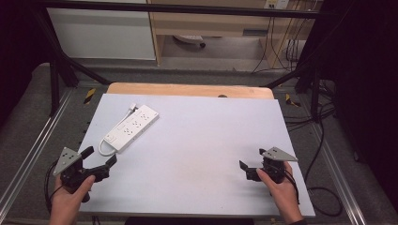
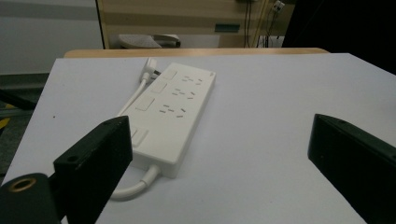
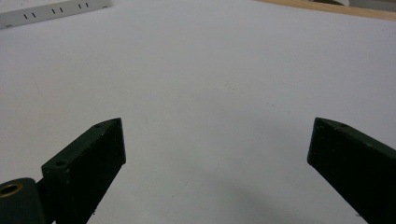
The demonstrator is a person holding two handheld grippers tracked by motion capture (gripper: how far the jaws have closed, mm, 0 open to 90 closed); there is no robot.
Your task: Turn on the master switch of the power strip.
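Observation:
A white power strip [image 1: 133, 127] lies at an angle on the left part of the white table top [image 1: 202, 140], its short white cable [image 1: 105, 149] looping at its near end. My left gripper [image 1: 100, 156] is held at the near left edge, just short of the strip, open with nothing between its jaws. In the left gripper view the power strip [image 2: 175, 109] lies ahead, a little left of the gap of the left gripper [image 2: 219, 126]. My right gripper [image 1: 252, 158] is open over bare table at the near right. In the right gripper view the right gripper [image 3: 217, 126] frames bare surface, with the power strip's edge [image 3: 51, 11] far off.
A wooden table edge [image 1: 187, 89] shows behind the white top. Black frame bars [image 1: 70, 65] stand at both back corners. Cables [image 1: 324, 187] lie on the floor to the right. A wooden cabinet [image 1: 211, 23] stands beyond the table.

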